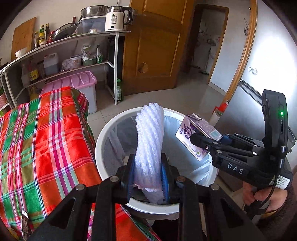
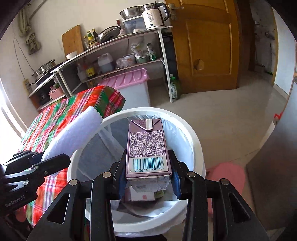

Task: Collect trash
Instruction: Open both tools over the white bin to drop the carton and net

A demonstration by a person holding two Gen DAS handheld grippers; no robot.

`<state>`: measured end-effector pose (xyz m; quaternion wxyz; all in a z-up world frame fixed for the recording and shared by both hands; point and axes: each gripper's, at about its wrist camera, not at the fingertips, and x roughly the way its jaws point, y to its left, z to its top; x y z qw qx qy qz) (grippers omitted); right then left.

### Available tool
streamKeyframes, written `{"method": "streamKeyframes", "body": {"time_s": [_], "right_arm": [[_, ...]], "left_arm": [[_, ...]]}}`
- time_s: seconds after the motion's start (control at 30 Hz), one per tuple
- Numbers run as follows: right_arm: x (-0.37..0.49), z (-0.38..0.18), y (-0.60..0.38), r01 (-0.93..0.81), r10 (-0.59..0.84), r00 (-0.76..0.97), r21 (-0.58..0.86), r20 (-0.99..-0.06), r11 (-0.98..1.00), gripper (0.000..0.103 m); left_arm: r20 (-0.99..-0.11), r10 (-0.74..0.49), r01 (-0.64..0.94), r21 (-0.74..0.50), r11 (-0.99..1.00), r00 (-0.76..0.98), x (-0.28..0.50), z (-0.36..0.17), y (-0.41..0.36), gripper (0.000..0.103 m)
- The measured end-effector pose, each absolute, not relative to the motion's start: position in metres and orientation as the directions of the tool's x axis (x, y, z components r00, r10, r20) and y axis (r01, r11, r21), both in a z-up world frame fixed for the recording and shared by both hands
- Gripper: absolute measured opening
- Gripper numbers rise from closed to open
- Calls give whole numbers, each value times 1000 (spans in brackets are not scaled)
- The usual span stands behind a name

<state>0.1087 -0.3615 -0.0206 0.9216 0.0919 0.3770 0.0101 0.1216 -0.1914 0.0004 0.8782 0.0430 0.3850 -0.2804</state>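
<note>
A white foam net sleeve (image 1: 149, 140) stands up between the blue pads of my left gripper (image 1: 148, 166), which is shut on it over the white trash bin (image 1: 104, 133). The same sleeve (image 2: 74, 131) leans over the bin's left rim in the right wrist view, held by the left gripper (image 2: 46, 161). My right gripper (image 2: 147, 172) is shut on a purple milk carton (image 2: 146, 146), barcode side up, above the bin (image 2: 193, 140). From the left wrist view the carton (image 1: 196, 135) and right gripper (image 1: 200, 140) hang over the bin's right side. The bin has a plastic liner with some trash inside.
A table with a red, green and pink plaid cloth (image 1: 37, 140) touches the bin's left side. Behind stand a pink-lidded storage box (image 1: 74, 83), a shelf rack with a kettle (image 1: 117, 17), a green bottle (image 1: 119, 90), a wooden door (image 1: 152, 50) and a fridge (image 1: 263, 77) at right.
</note>
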Motion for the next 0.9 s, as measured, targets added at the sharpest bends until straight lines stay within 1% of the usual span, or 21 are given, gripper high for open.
{"method": "streamKeyframes", "body": {"time_s": [0.1, 0.2, 0.23, 0.27, 0.3, 0.37, 0.43, 0.47, 0.77, 0.9], "right_arm": [[109, -25, -363, 50, 81, 704, 163, -705, 985, 41], [109, -28, -363, 61, 64, 696, 148, -715, 987, 41], [109, -29, -363, 65, 59, 693, 144, -718, 987, 41], [109, -30, -363, 65, 60, 691, 145, -720, 987, 42], [109, -31, -362, 66, 61, 690, 147, -721, 987, 44], [109, -32, -361, 64, 69, 689, 155, -721, 986, 53], [108, -32, -359, 65, 70, 690, 157, -721, 985, 54], [107, -31, -358, 64, 69, 693, 157, -718, 986, 54], [100, -16, -335, 13, 111, 719, 174, -686, 985, 54], [99, -10, -316, -28, 150, 724, 189, -673, 982, 54]], "left_arm": [[-707, -456, 518, -147, 843, 541, 124, -2, -192, 27], [-717, -443, 502, -150, 852, 537, 128, -6, -191, 31], [-718, -443, 500, -152, 852, 537, 128, -6, -189, 35], [-717, -445, 497, -157, 853, 537, 128, -6, -188, 42], [-716, -444, 494, -159, 855, 539, 127, -6, -186, 44], [-711, -448, 490, -165, 856, 542, 127, -5, -182, 48], [-708, -446, 485, -166, 859, 548, 127, -3, -179, 50], [-705, -445, 482, -165, 860, 553, 127, -2, -176, 52], [-675, -425, 431, -173, 886, 603, 119, 8, -136, 56], [-660, -384, 387, -150, 910, 646, 114, 14, -108, 57]]}}
